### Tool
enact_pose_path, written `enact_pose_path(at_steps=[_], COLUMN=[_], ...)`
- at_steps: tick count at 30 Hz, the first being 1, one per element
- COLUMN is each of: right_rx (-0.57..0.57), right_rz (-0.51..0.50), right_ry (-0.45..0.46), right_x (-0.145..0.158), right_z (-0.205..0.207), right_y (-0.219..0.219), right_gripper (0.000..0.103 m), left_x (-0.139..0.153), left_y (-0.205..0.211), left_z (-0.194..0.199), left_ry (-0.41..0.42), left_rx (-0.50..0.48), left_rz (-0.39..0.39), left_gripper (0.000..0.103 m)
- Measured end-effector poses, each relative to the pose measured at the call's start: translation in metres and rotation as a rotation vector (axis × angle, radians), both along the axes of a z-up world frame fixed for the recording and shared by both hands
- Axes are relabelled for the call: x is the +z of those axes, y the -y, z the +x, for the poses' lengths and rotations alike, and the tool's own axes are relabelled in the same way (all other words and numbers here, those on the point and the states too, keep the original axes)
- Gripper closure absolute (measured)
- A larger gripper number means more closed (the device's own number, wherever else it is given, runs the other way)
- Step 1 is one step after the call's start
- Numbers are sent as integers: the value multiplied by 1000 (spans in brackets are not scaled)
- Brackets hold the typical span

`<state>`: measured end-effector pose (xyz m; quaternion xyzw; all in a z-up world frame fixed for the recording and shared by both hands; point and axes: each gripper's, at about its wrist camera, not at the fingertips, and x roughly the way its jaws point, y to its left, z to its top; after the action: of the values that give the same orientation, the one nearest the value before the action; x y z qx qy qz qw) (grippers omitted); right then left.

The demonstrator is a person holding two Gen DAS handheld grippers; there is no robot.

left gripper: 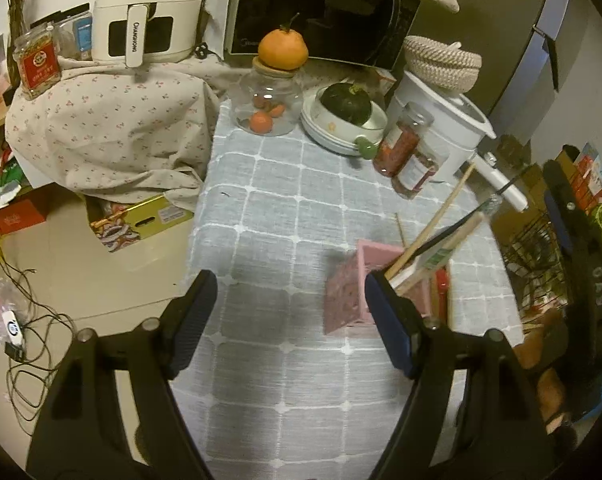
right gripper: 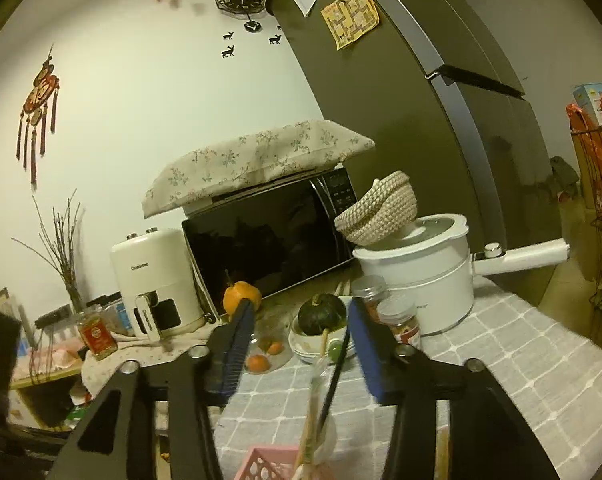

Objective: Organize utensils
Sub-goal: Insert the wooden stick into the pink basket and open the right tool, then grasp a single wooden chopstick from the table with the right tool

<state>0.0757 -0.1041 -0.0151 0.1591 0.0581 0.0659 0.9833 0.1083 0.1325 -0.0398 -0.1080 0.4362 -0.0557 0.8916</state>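
A grey fridge (right gripper: 441, 128) stands against the pale wall (right gripper: 161, 100) — beige tiled floor (left gripper: 101, 280) below, dim warm light.

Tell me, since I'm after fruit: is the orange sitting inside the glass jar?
No, the orange rests on the lid of the glass jar.

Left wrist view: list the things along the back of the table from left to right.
Red-labelled jar → white air fryer → glass jar topped with an orange → stacked bowls holding a dark green squash → white electric pot.
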Motion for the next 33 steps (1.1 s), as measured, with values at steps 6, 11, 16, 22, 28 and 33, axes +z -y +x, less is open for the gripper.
enact_pose_path(at_steps=[6, 11, 16, 22, 28, 33], right_rx=[3, -20, -52, 7, -5, 2], right_rz=[-48, -82, -169, -254, -281, -323], right_ry=[-66, -166, -293, -466, -652, -762], right_x=[29, 36, 27, 3, -37, -78], right_z=[-9, -11, -10, 2, 32, 55], right_y=[35, 67, 85, 94, 112, 127], right_gripper=[28, 17, 13, 5, 4, 4], left_x=[0, -2, -9, -18, -33, -41], left_y=[10, 25, 38, 63, 81, 91], left_z=[-5, -11, -14, -20, -22, -24], left_ry=[-11, -7, -24, 3, -22, 13], left_rx=[-27, -48, -76, -120, -179, -197], left_rz=[-52, -4, 26, 73, 77, 78], left_gripper=[13, 7, 1, 1, 1, 0])
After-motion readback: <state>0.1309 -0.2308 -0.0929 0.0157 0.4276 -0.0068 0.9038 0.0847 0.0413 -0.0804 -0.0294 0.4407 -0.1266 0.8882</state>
